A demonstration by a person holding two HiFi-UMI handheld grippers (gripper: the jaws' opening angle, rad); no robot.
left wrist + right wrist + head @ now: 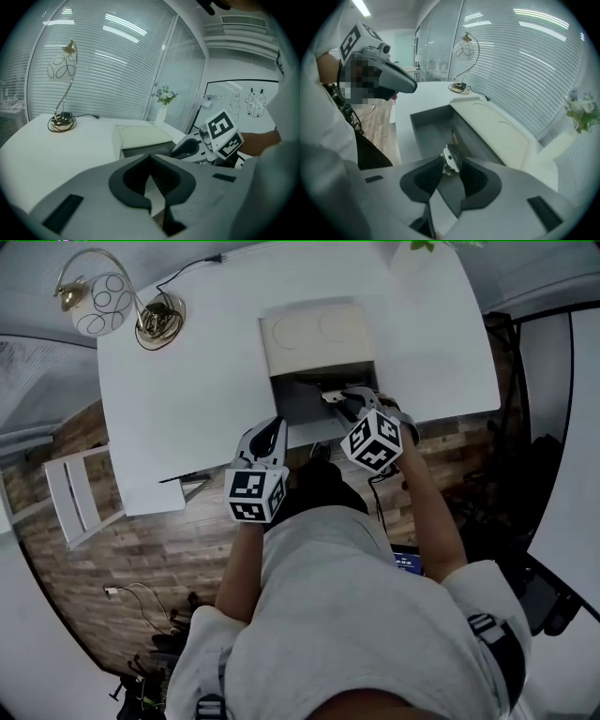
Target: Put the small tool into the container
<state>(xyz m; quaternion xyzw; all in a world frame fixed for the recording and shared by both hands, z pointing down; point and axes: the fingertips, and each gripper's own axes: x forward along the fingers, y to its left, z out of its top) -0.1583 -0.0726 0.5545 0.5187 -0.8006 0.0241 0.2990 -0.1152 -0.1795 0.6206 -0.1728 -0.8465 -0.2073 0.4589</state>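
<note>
A small silver tool (450, 158) with a dark tip stands between the jaws of my right gripper (450, 174), over the open grey drawer (427, 129) of a cream box (497, 129). The jaws stand apart and the pads do not press on the tool. From the head view, the right gripper (342, 397) reaches into the drawer (298, 401) with the tool (330, 395) at its tips. My left gripper (272, 429) hovers at the table's front edge, left of the drawer. Its jaws (150, 161) meet at the tips, with nothing between them.
The box (314, 334) sits on a white table (187, 381). A gold desk lamp (103, 298) with a cable stands at the far left corner. A vase of flowers (164, 96) is behind the box. A white stool (80, 493) stands on the wooden floor, left.
</note>
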